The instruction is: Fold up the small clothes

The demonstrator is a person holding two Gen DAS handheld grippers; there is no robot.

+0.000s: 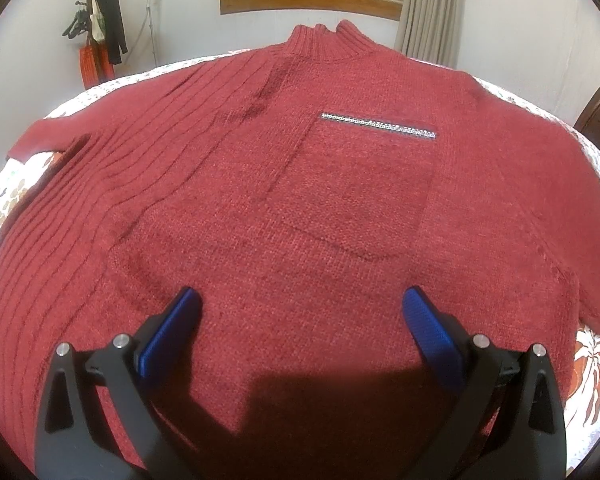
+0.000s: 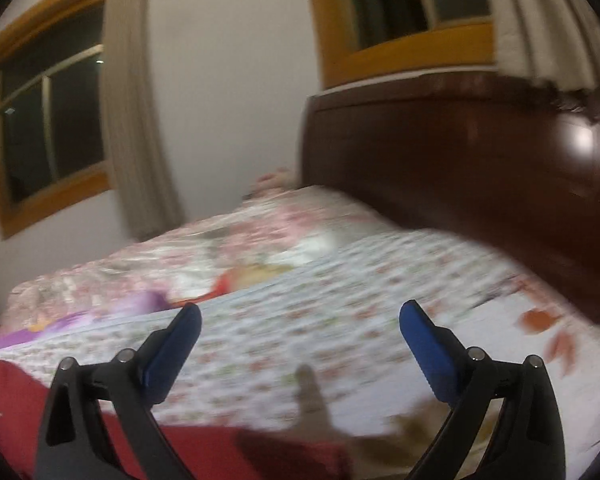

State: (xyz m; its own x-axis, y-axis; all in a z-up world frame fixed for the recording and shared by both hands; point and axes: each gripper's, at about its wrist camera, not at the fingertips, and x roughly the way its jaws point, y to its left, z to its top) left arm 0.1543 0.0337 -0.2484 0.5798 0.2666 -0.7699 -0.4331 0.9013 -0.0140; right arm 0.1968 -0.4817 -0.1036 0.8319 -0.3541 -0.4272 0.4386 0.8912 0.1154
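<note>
**Sweater laid flat, both grippers empty**

The red knit sweater (image 1: 300, 200) lies spread face-up on the bed (image 2: 340, 300), collar (image 1: 324, 44) at the far side, chest pocket (image 1: 352, 188) with its zip trim toward the right, and one ribbed sleeve (image 1: 60, 184) stretched out to the left over the floral bedspread (image 1: 8, 200). No fold looks to have been made yet.

The left gripper (image 1: 300, 304) hovers low over the sweater's lower body, its blue fingers (image 1: 172, 332) wide apart with nothing between them. The right gripper (image 2: 300, 320) points away across the bed toward the dark wooden headboard (image 2: 480, 168), fingers equally spread and empty; only a strip of red knit shows at the lower left of its view, which is heavily motion-blurred, so how near it sits to the fabric is hard to judge.

The risks from here, as I read them: thick, loose knit tends to bunch, so pinching in mid-panel could lift a single layer and drag the body askew. With the right gripper aimed off the garment, a one-sided lift would skew the fold line. The outstretched sleeve could trail and wrinkle under any fold.
</note>
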